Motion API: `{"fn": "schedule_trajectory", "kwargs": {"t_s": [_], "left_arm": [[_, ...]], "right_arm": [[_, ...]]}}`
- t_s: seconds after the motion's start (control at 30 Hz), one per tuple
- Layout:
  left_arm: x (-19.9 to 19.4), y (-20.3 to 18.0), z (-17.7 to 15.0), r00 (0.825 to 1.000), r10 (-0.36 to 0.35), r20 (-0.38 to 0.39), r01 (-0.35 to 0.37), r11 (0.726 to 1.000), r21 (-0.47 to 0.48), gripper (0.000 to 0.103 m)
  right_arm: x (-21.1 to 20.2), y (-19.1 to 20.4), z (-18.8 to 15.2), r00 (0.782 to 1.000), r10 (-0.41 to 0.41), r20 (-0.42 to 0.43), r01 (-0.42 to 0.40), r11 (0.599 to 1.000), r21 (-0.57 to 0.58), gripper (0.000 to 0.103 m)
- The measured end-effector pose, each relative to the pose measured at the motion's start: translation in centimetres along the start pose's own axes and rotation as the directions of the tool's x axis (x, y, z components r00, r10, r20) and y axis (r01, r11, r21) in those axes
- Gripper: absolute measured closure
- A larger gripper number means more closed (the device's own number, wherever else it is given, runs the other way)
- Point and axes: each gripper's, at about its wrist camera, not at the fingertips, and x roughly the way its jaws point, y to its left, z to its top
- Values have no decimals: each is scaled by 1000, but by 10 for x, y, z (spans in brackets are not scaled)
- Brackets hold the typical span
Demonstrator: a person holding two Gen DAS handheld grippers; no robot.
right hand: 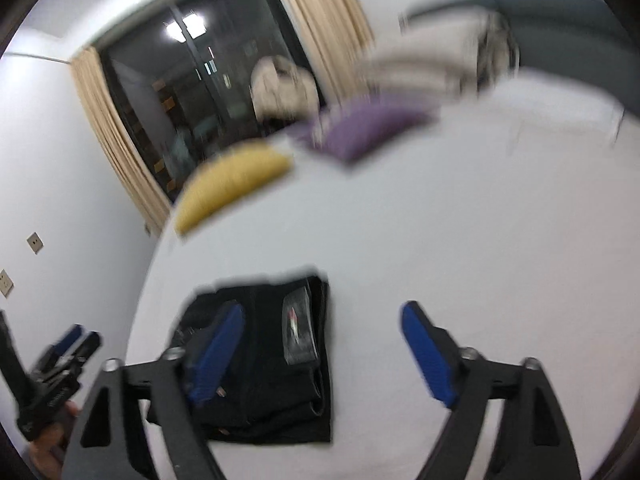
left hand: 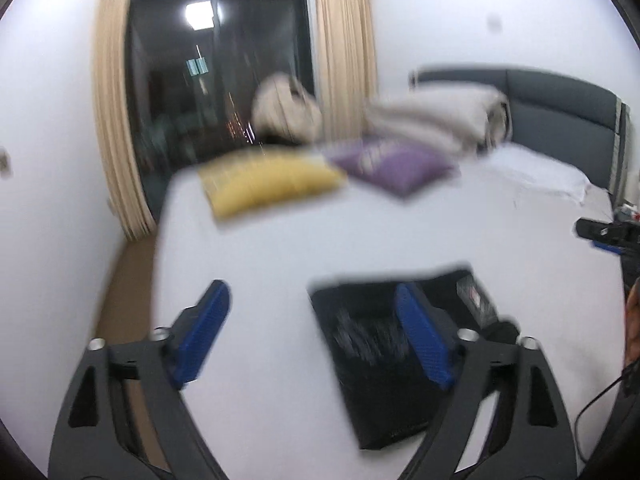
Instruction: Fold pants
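Black pants point(left hand: 380, 356) lie folded in a compact rectangle on the white bed point(left hand: 280, 248), with a small label patch on top. They also show in the right wrist view point(right hand: 272, 360). My left gripper point(left hand: 316, 340) is open and empty above the bed, with its right finger over the pants' left part. My right gripper point(right hand: 320, 356) is open and empty, with its left finger over the pants. Both views are motion-blurred. The right gripper shows at the right edge of the left wrist view point(left hand: 608, 234), and the left gripper at the lower left of the right wrist view point(right hand: 64, 356).
A yellow cushion point(left hand: 268, 184) and a purple cushion point(left hand: 396, 164) lie at the far side of the bed. A folded beige blanket point(left hand: 436, 120) and a white pillow point(left hand: 540, 172) sit by the grey headboard point(left hand: 560, 112). A dark window with beige curtains point(left hand: 116, 120) is behind. The bed's left edge drops to a brown floor point(left hand: 120, 300).
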Motion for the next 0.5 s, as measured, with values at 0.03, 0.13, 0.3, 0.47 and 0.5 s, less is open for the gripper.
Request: {"fn": "schedule_trajectory", "kwargs": {"t_s": [0.03, 0.13, 0.3, 0.47, 0.5], "left_arm": [[-22, 0, 10, 998, 27, 56, -27, 1000, -3, 0], [-89, 8, 43, 972, 39, 232, -27, 998, -55, 0], [-157, 19, 98, 966, 16, 257, 13, 994, -113, 0], [-196, 29, 116, 948, -91, 305, 131, 985, -115, 0], [-197, 29, 117, 947, -117, 299, 157, 981, -112, 0]], "right_arm": [[-22, 7, 8, 997, 11, 75, -9, 1000, -25, 0], [-80, 29, 30, 968, 64, 241, -37, 993, -113, 0], [-162, 76, 64, 888, 44, 457, 54, 978, -200, 0], [-208, 100, 78, 844, 30, 536, 118, 964, -239, 0], [-211, 101, 80, 850, 31, 525, 111, 965, -238, 0]]}}
